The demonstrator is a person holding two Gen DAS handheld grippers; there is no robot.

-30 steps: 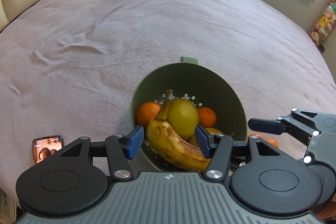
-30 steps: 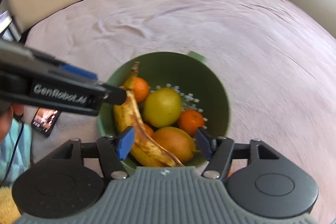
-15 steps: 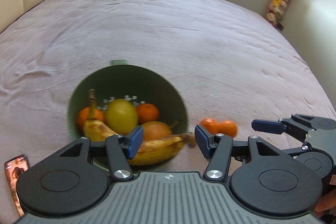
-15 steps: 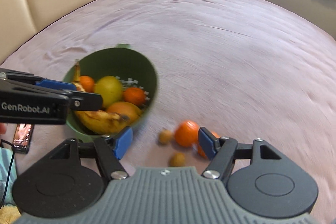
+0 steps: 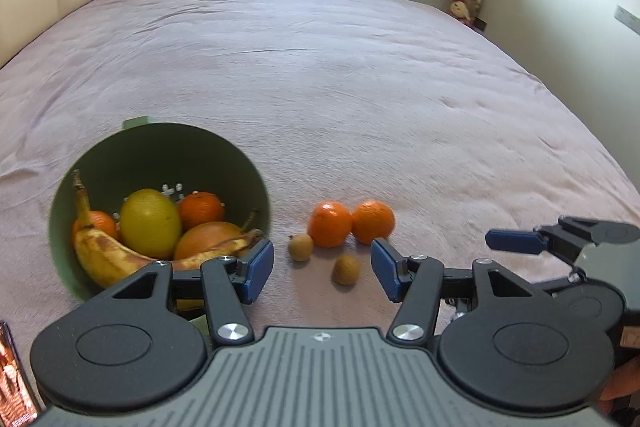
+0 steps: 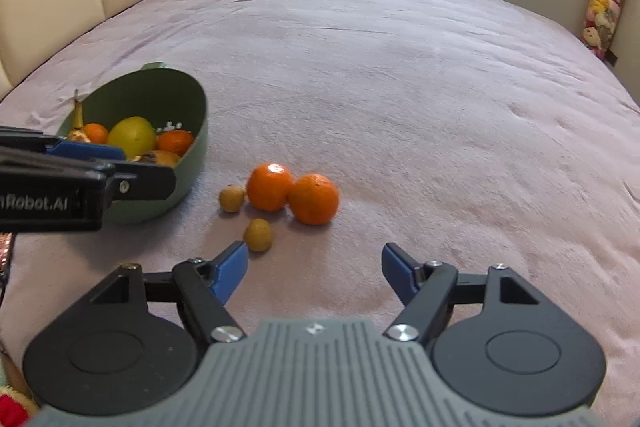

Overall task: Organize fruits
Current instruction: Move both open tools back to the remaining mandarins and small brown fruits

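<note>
Two loose oranges (image 6: pixel 292 193) lie touching each other on a pink-covered bed (image 6: pixel 400 67), with two small brownish round fruits (image 6: pixel 258 235) just beside them on the near left. To their left stands a green bowl (image 6: pixel 192 143) holding a spotted banana (image 5: pixel 108 259), a yellow-green citrus (image 5: pixel 150 223), a large orange-yellow fruit (image 5: pixel 208 239) and two more oranges. The only writing legible is "nRobot.AI", the cropped label on the side of the left tool (image 6: pixel 156 175) as seen from the right wrist. That left tool (image 5: pixel 322 269) points down at the bed with its blue pads (image 5: pixel 260 267) spread and nothing between them, the bowl's near rim just behind its left pad. The right tool (image 6: pixel 314 273), also angled down, sits near the loose fruit; its jaws have just been opening and stand apart, empty. A phone (image 5: pixel 14 375) lies at the near left edge.
</note>
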